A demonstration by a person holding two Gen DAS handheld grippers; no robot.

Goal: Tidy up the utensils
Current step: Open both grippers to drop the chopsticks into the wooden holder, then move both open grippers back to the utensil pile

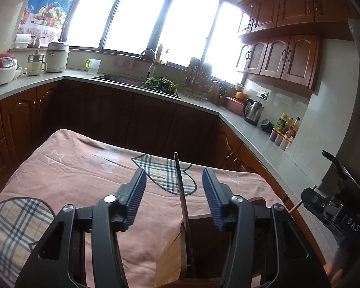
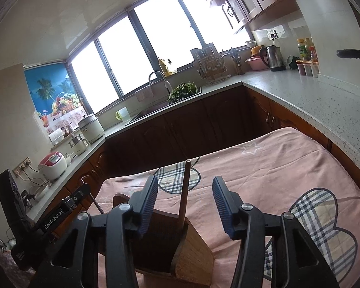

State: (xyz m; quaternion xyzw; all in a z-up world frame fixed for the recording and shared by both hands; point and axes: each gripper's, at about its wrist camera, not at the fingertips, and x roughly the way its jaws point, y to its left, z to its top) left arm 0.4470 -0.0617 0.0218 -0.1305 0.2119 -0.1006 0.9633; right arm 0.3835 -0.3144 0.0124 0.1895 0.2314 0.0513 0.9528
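A wooden utensil holder (image 1: pixel 177 252) stands on a table under a pink cloth (image 1: pixel 79 175). A dark chopstick (image 1: pixel 181 192) stands upright in it, between the fingers of my left gripper (image 1: pixel 174 189), which is open and does not touch it. In the right wrist view the same holder (image 2: pixel 192 252) holds a brown chopstick (image 2: pixel 184 192), which rises between the fingers of my right gripper (image 2: pixel 184 196), also open and empty. The other gripper shows at each view's edge: the right one (image 1: pixel 333 211) and the left one (image 2: pixel 67 206).
Kitchen counters wrap around the table, with a sink (image 1: pixel 136 81), greens (image 1: pixel 160 84), a kettle (image 1: pixel 253 111), bottles (image 1: pixel 285 127) and rice cookers (image 1: pixel 2 68). Brown cabinets stand below and on the right wall. A pan handle (image 2: pixel 352 54) juts in at the right.
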